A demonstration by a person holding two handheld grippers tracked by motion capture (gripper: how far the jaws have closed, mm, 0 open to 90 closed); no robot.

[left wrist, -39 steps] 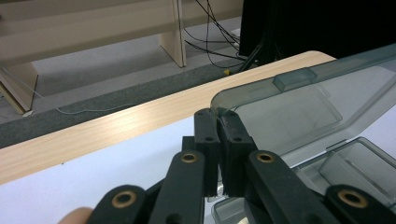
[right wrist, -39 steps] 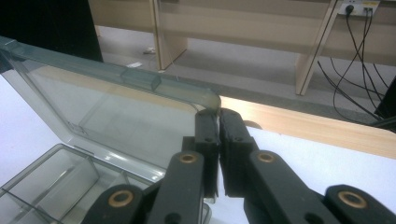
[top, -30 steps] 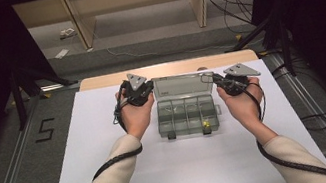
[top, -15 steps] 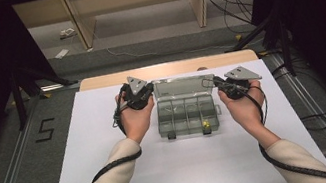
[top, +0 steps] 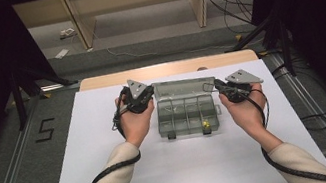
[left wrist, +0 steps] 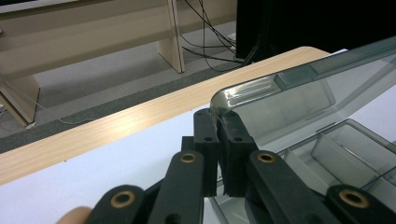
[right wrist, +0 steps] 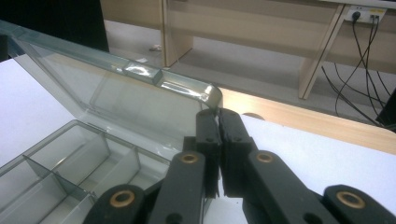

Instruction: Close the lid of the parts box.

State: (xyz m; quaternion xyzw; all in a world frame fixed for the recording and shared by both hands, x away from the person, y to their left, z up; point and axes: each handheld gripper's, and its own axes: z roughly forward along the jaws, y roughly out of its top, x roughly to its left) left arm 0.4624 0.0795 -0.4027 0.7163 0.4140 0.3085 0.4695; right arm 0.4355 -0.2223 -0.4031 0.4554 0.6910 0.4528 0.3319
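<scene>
A clear compartment box [top: 187,116] sits mid-tabletop [top: 85,151], its lid [top: 182,88] raised (about upright). Left gripper [left wrist: 218,140] and right gripper [right wrist: 218,135] each clench a lid corner; whether opening or closing isn't evident.

You see a glossy clear-plastic box [top: 187,112], matt black jaws, a smooth white sheet [top: 87,160], and wood tabletop [top: 167,69].
</scene>
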